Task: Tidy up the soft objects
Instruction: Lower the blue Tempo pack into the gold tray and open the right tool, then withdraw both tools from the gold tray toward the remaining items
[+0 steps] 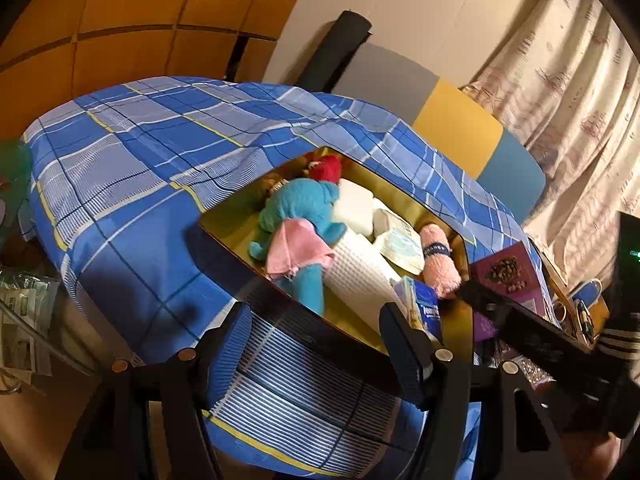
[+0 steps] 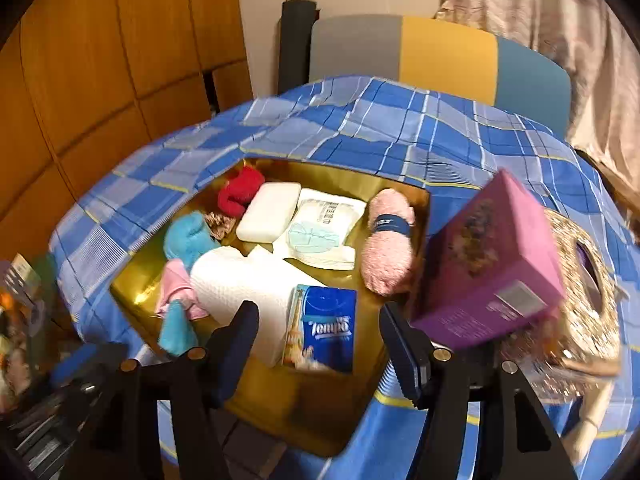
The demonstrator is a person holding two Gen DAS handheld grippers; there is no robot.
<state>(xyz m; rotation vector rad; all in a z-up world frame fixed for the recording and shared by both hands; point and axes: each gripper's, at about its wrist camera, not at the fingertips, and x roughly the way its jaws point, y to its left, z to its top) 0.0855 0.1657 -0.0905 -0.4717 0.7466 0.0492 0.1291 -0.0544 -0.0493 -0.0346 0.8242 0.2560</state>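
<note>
A gold tray [image 2: 328, 412] on the blue plaid cloth holds soft things: a blue plush [image 2: 188, 236], a red plush [image 2: 240, 190], a white sponge block [image 2: 270, 212], a mask packet [image 2: 320, 232], a rolled pink towel [image 2: 386, 248], a paper towel roll [image 2: 240, 288], a pink cloth [image 2: 176, 288] and a Tempo tissue pack [image 2: 324, 328]. The tray also shows in the left wrist view [image 1: 224, 236]. My right gripper [image 2: 318, 344] is open and empty above the tray's near side. My left gripper [image 1: 316, 340] is open and empty at the tray's near left edge.
A purple box [image 2: 488, 272] stands tilted at the tray's right, with a glittery gold bag [image 2: 584, 280] behind it. A grey, yellow and blue chair back [image 2: 440, 52] stands beyond the table. Curtains hang at the right, wooden cabinets at the left.
</note>
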